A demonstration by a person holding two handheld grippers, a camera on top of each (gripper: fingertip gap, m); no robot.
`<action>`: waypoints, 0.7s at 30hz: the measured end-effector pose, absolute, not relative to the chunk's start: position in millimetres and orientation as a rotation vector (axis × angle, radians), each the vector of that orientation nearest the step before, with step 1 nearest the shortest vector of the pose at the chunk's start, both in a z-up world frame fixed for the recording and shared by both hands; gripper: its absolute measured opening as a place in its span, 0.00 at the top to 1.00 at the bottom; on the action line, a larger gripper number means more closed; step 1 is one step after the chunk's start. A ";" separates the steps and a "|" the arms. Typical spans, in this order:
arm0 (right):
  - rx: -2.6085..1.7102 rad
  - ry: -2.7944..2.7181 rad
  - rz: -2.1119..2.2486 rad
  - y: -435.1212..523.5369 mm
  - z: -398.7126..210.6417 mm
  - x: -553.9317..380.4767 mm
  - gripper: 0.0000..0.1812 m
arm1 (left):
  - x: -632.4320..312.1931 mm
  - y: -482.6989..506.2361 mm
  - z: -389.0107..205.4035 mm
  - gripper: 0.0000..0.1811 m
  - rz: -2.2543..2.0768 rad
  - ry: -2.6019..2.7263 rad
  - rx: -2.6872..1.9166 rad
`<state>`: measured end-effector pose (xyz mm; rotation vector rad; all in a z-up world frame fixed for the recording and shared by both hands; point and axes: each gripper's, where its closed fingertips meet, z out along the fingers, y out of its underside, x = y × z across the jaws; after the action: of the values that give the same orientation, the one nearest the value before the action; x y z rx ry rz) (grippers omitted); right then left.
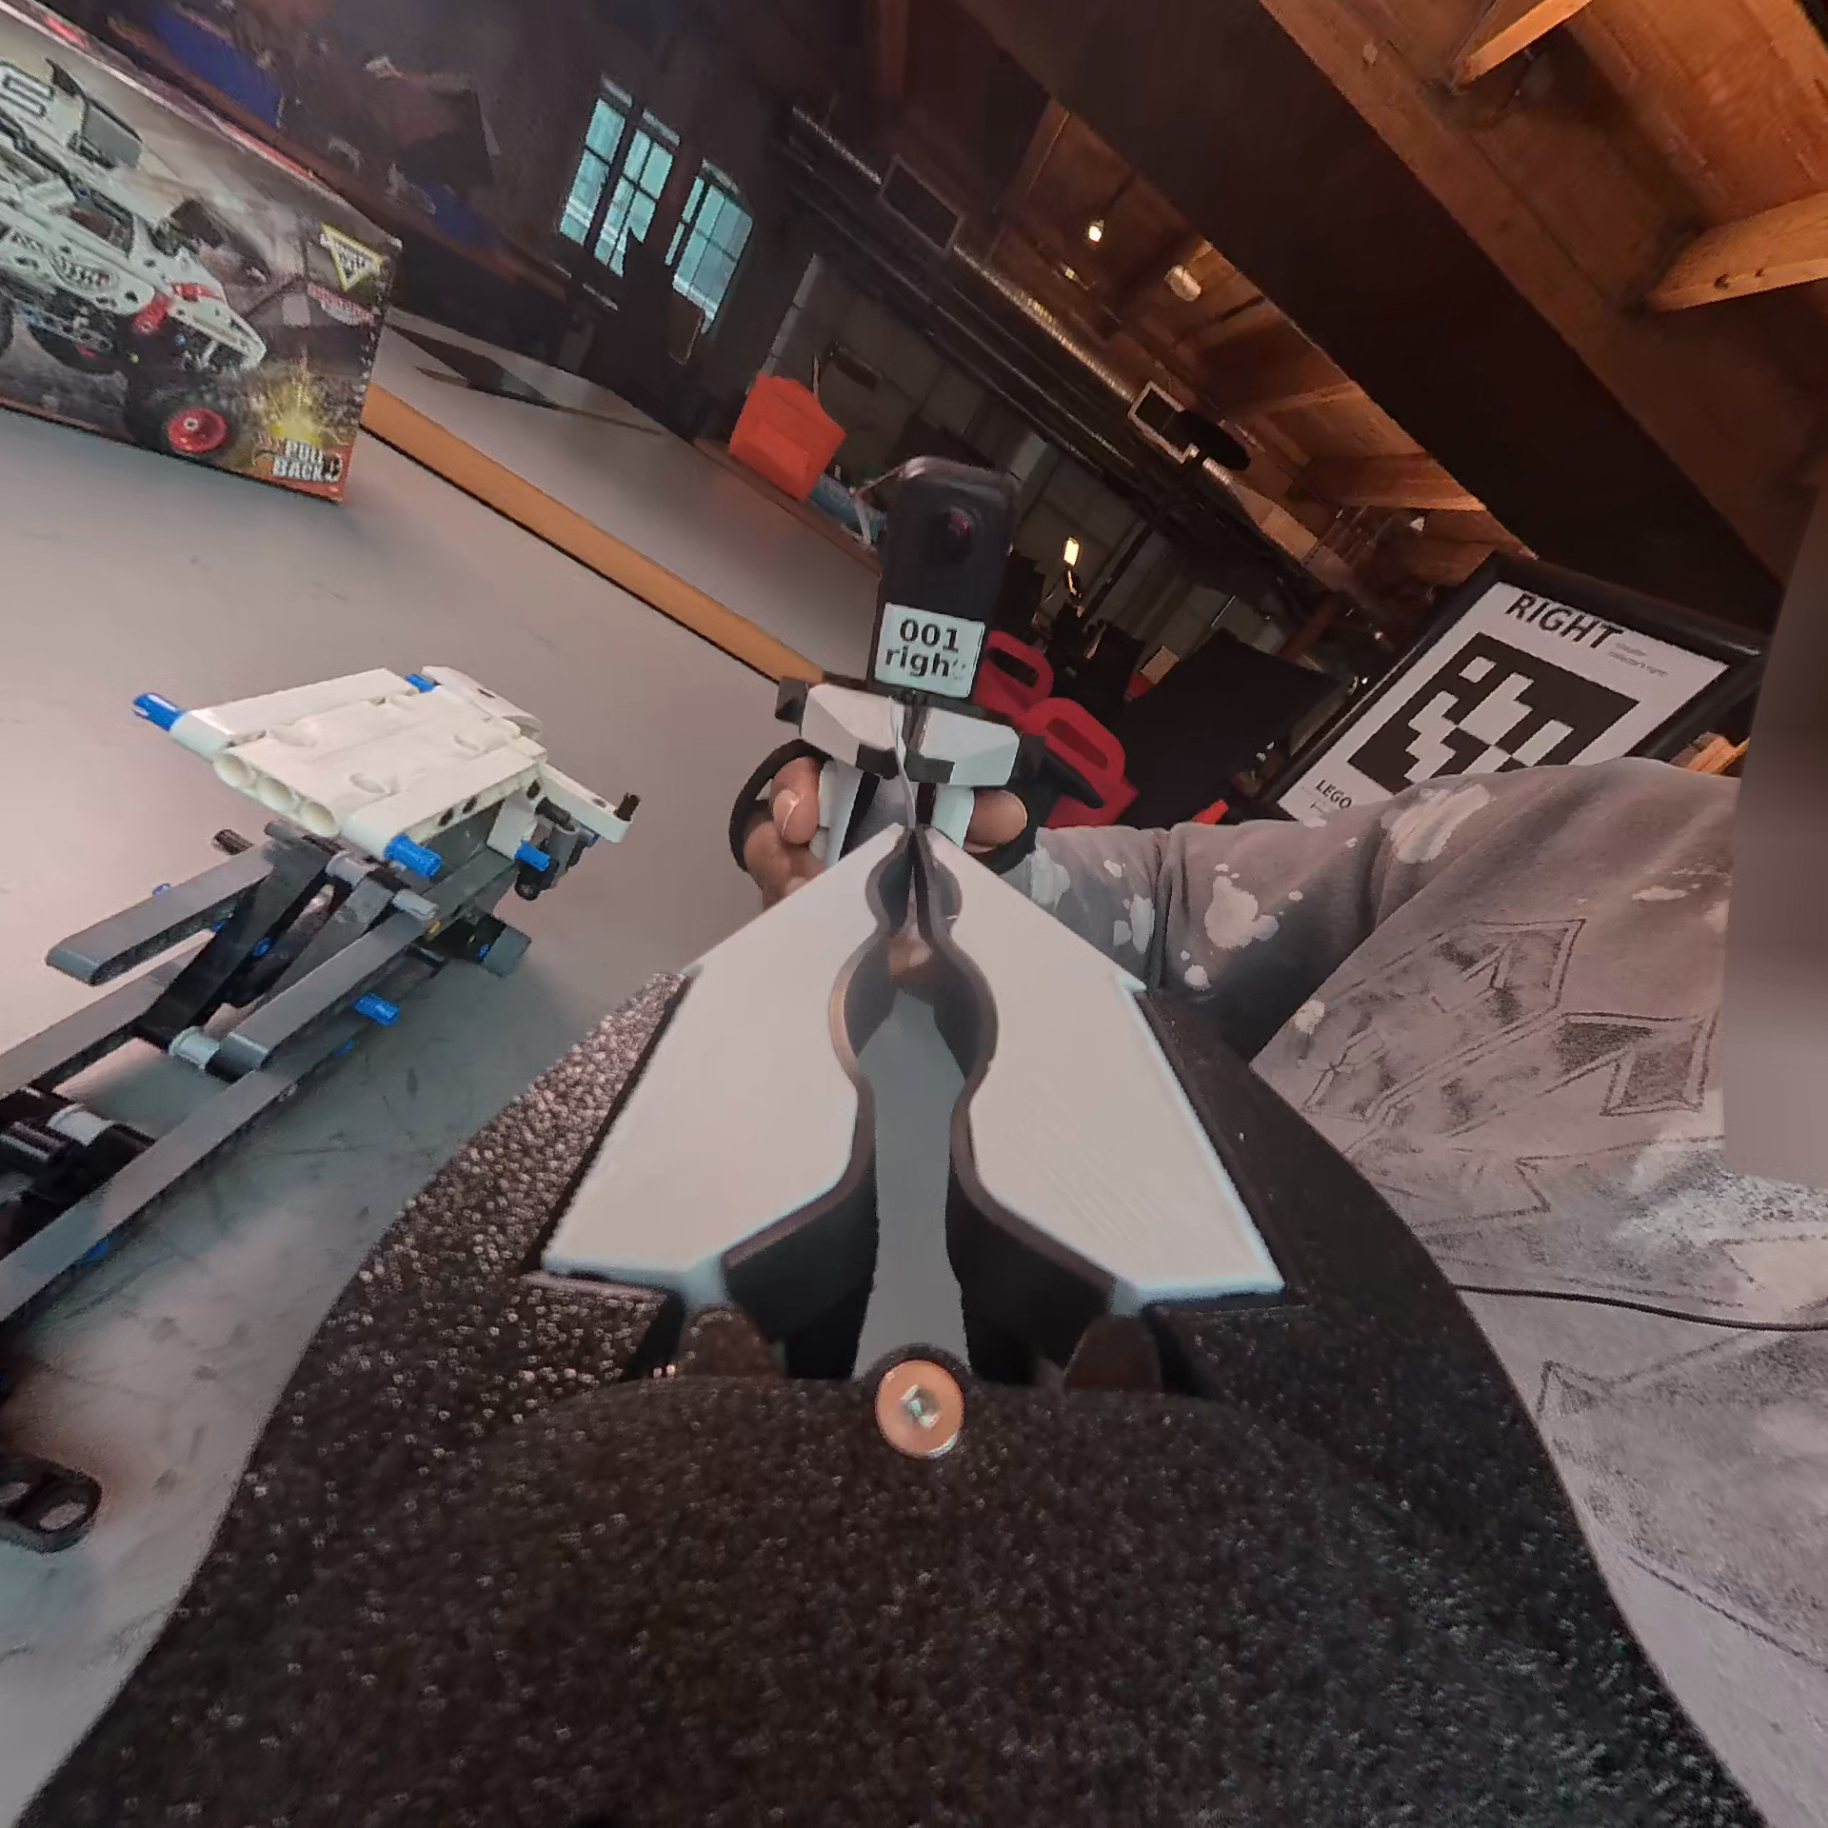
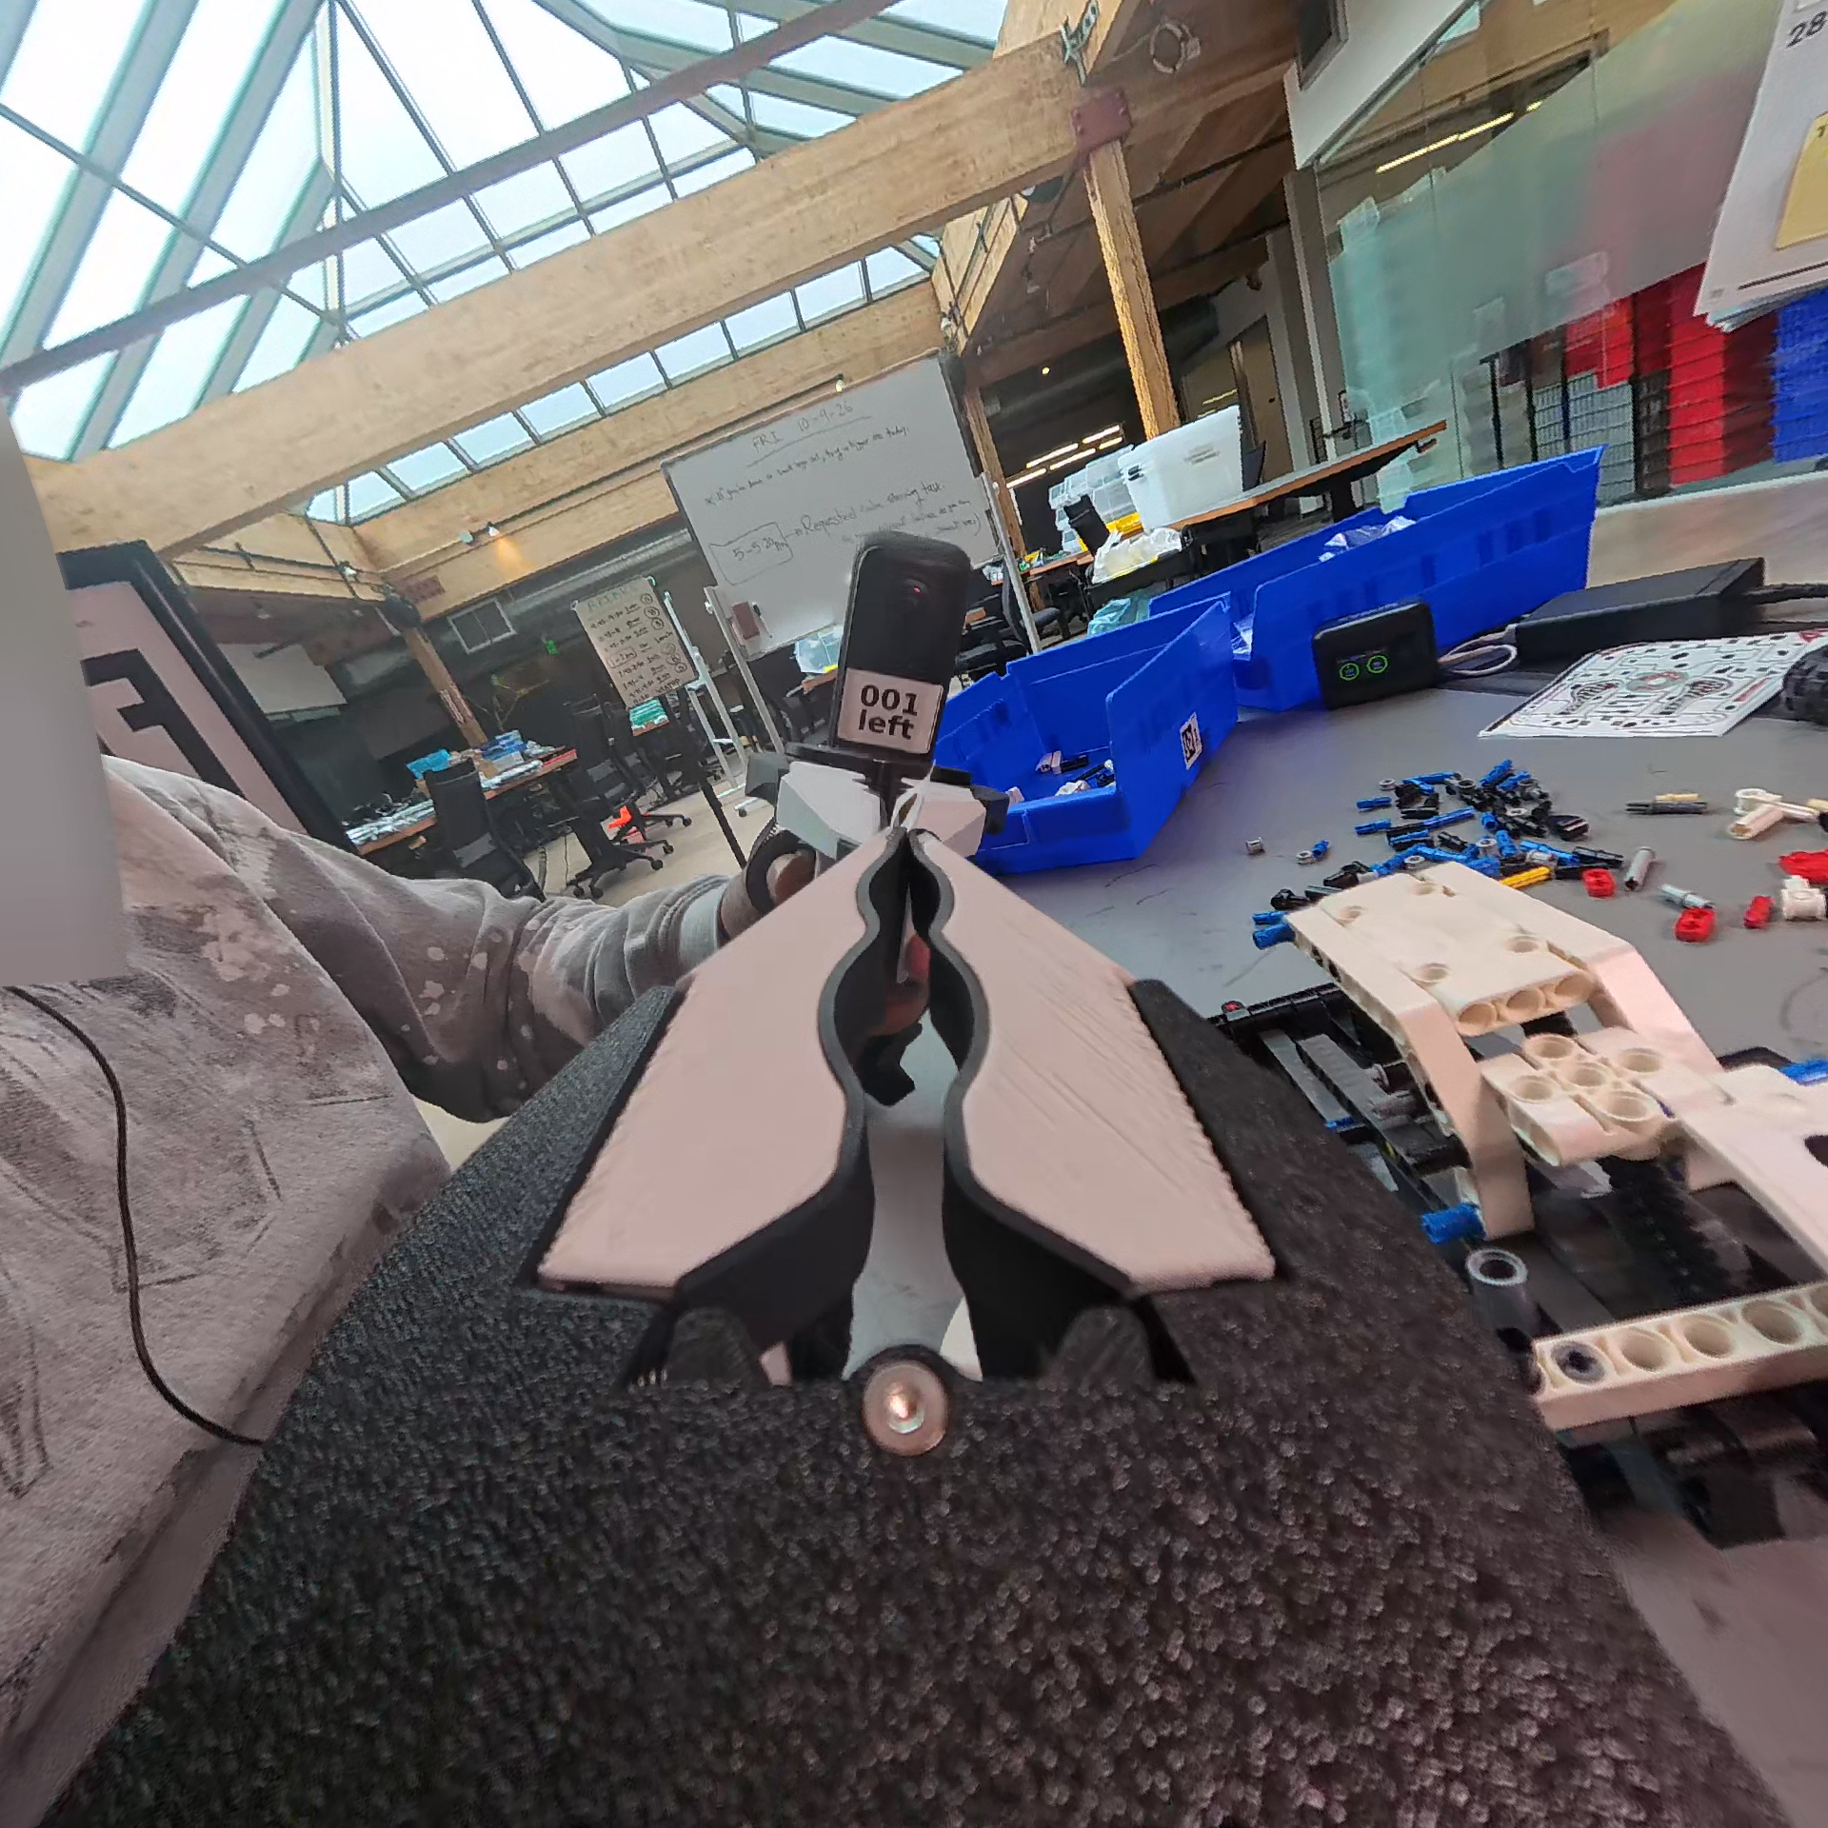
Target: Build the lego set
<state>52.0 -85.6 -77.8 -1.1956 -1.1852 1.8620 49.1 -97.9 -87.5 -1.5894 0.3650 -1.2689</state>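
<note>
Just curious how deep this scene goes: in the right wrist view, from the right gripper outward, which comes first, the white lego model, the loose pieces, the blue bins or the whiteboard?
1. White lego model, right.
2. Loose pieces, right.
3. Blue bins, centre-right.
4. Whiteboard, far centre.

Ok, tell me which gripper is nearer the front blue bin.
Left. The left gripper is held just this side of the blue bin; the right gripper meets it tip to tip, its body reaching back away from the bin.
</note>
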 end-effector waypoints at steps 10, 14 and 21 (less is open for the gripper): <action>-1.216 -1.715 1.684 -104.5 -112.8 69.7 0.91 | 63.7 -122.9 -129.7 1.00 -1.205 0.675 -1.893; -1.223 -1.799 1.682 -112.8 -122.4 75.0 0.91 | 71.7 -127.6 -143.0 1.00 -1.207 0.727 -1.948; -1.243 -1.848 1.654 -116.0 -132.9 74.2 0.97 | 72.2 -128.3 -152.1 1.00 -1.226 0.732 -1.980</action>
<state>74.2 -116.0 -132.9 -1.2430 -1.8481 1.6544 72.2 -128.3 -152.1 -1.9800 0.7321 -1.2258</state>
